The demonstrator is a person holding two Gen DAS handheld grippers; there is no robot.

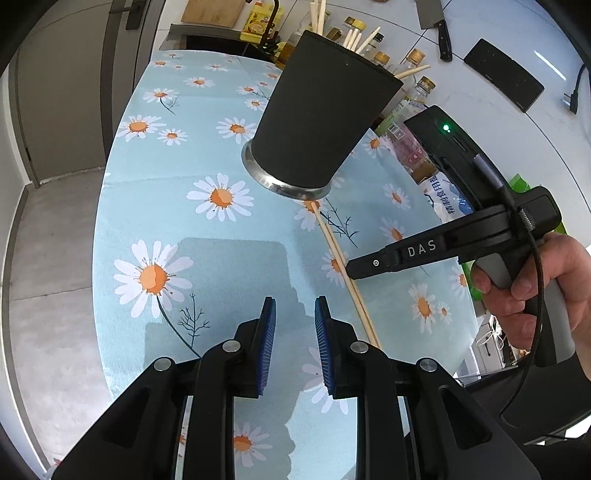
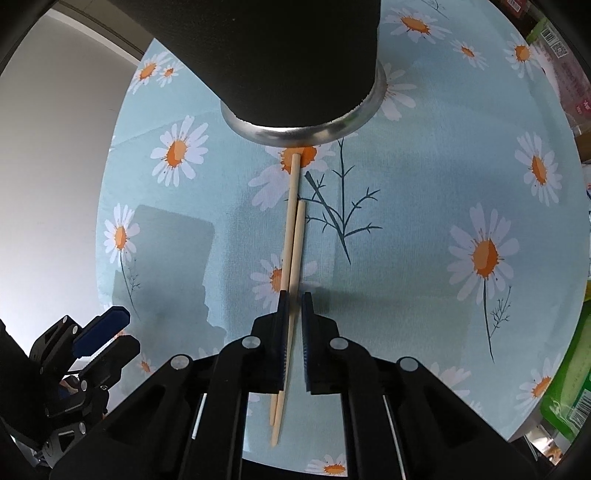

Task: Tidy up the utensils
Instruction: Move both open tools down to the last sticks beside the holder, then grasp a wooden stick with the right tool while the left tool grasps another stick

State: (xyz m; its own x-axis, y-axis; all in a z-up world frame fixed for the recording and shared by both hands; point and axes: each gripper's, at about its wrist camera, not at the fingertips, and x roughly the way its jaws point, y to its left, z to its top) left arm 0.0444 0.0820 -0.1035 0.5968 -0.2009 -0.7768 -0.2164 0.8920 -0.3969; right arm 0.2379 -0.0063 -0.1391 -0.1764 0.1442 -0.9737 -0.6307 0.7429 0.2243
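Two pale wooden chopsticks (image 2: 293, 236) lie side by side on the daisy tablecloth (image 2: 406, 206), pointing at the base of a black utensil holder (image 2: 288, 55) with a steel foot. My right gripper (image 2: 294, 299) straddles the chopsticks with a narrow gap between the jaws; the pads do not clearly pinch them. In the left wrist view the chopsticks (image 1: 341, 266) run from the holder (image 1: 321, 110), which holds several chopsticks, toward the right gripper (image 1: 354, 267). My left gripper (image 1: 294, 306) is open and empty above the cloth.
Bottles and jars (image 1: 413, 74) crowd behind the holder. A salt bag (image 1: 447, 203) sits at the table's right edge. A cleaver (image 1: 436, 22) and a black device (image 1: 504, 74) lie on the white counter. The left gripper shows at the lower left (image 2: 99, 328).
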